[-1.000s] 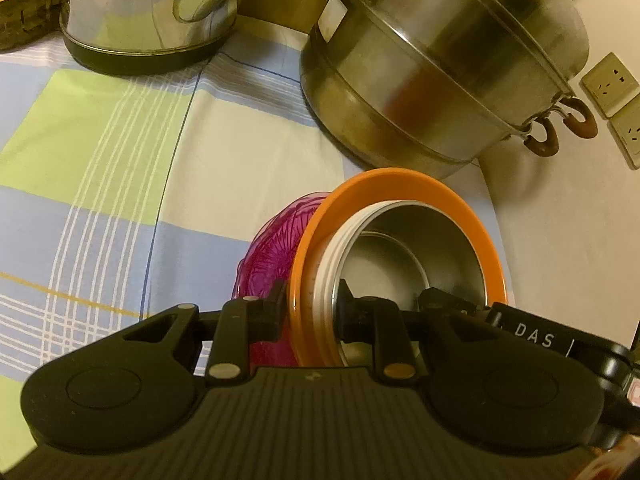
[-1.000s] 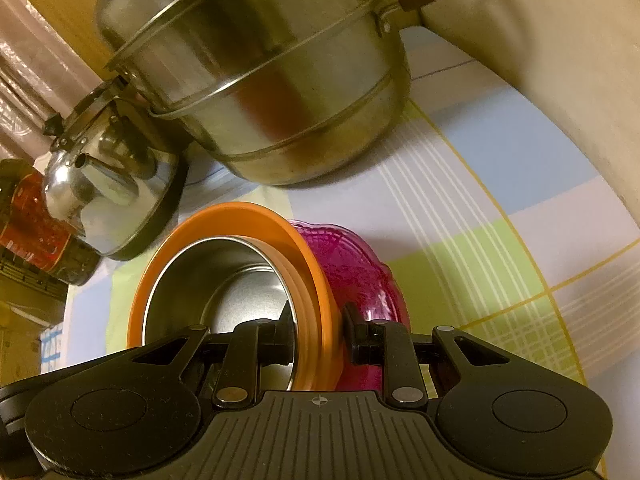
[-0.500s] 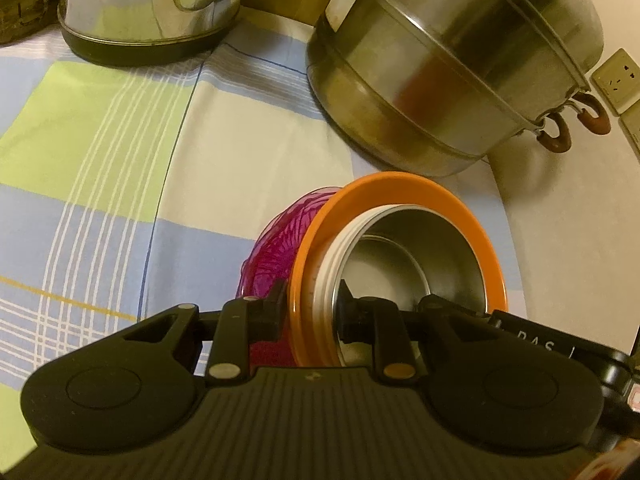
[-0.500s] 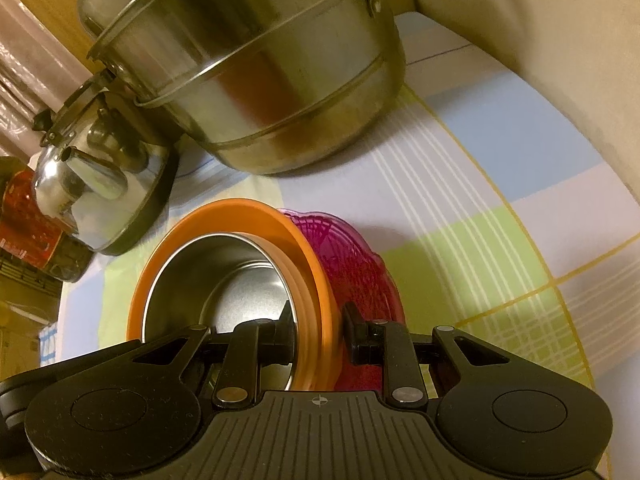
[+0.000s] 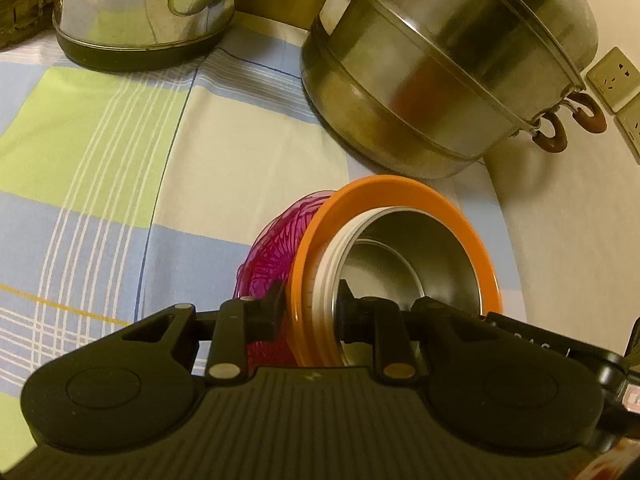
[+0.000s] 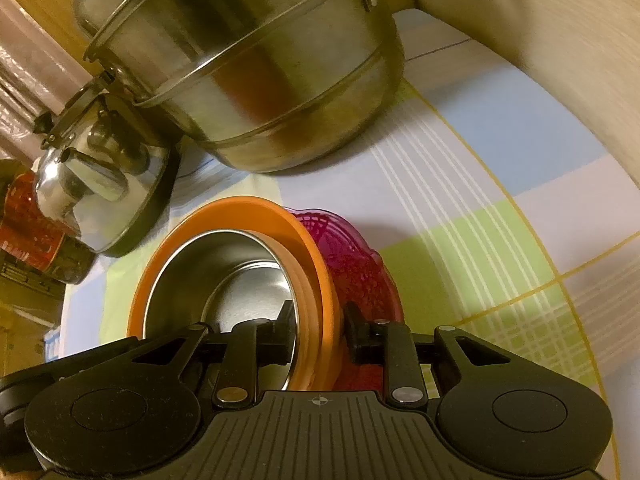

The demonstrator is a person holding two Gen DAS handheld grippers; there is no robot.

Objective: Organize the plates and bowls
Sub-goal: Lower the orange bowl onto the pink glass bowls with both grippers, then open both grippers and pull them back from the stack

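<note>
Closer now than a second ago, the big steel steamer pot [image 5: 448,64] fills more of both views as I carry the stack toward it. My left tongs [image 5: 310,310] and right tongs [image 6: 318,326] each pinch opposite rims of the nested stack: shiny steel bowl [image 5: 404,256] in the orange plastic plate [image 5: 472,240], magenta patterned plastic dish [image 6: 360,276] outermost. Light and stiff, I judge, but slippery, so rim grips suit. Beyond, the checked bench [image 5: 120,168] and steel kettle [image 6: 100,184].
</note>
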